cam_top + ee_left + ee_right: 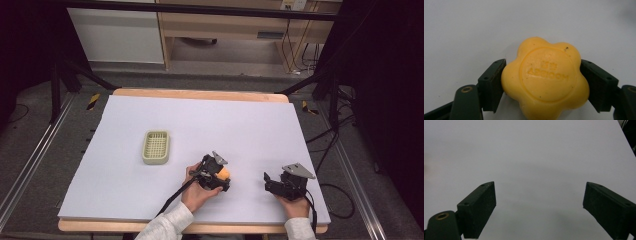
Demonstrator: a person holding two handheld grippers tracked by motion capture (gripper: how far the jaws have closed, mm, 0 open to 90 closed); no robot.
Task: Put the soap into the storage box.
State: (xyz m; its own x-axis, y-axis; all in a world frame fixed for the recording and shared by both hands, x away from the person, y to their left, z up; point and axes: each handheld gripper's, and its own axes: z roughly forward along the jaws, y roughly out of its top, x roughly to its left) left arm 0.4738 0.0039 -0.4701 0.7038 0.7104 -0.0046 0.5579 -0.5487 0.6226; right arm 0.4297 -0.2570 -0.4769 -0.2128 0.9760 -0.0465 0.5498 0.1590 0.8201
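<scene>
A yellow flower-shaped soap (546, 78) with embossed letters sits between the jaws of my left gripper (542, 82), which is shut on it, both pads (492, 82) pressing its sides. From above, the soap (224, 173) peeks out as an orange-yellow spot in the left gripper (223, 176) near the table's front middle. My right gripper (266, 181) rests at the front right, held by a hand. Its jaws stand wide apart in the right gripper view (539, 210), with nothing but the white table surface between them.
A pale green slotted tray (156, 147) lies on the white table sheet (200, 125), left of and beyond the left gripper. Metal rails and cables run along both sides of the table; a wooden cabinet stands behind.
</scene>
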